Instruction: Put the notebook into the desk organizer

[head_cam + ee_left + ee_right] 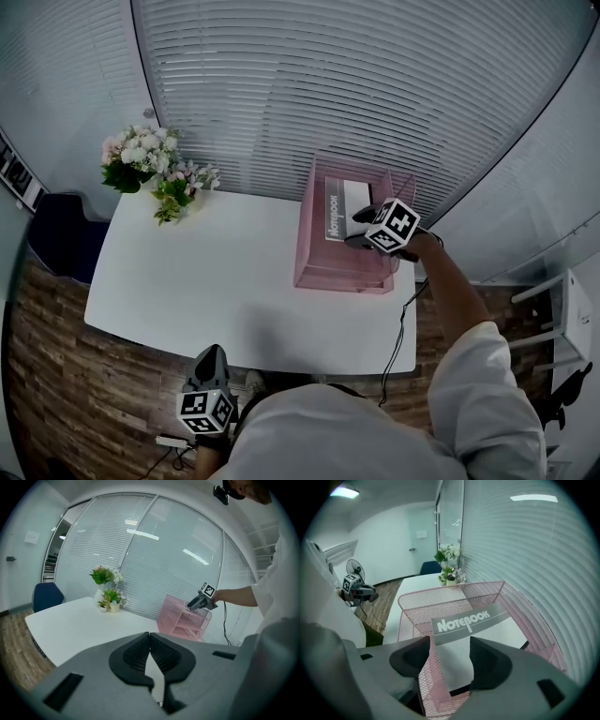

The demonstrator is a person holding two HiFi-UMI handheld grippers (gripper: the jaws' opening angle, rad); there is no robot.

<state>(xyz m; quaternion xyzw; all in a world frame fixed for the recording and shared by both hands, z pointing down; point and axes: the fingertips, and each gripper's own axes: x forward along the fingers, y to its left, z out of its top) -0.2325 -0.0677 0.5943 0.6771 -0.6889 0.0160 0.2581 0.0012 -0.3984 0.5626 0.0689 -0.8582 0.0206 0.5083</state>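
On our white table [187, 281], the desk organizer [450, 590] holds the notebook [468, 620] just beyond our right gripper's [449, 645] spread jaws; our left gripper's [150, 641] jaws are pressed together.

- desk organizer [323, 274] sits on the desk [206, 281], far right corner, right by the blinds [356, 84]
- notebook [343, 210] lies flat in its top tray, right claw [364, 227] just above it
- flowers [141, 159] on the far left corner
- chair [56, 239] off the desk's left end
- left claw [210, 354] hangs off the near edge

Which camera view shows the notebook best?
The right gripper view: the notebook fills the middle, lying in the pink organizer, its cover word readable. The head view shows it small from above. The left gripper view shows only the distant organizer.
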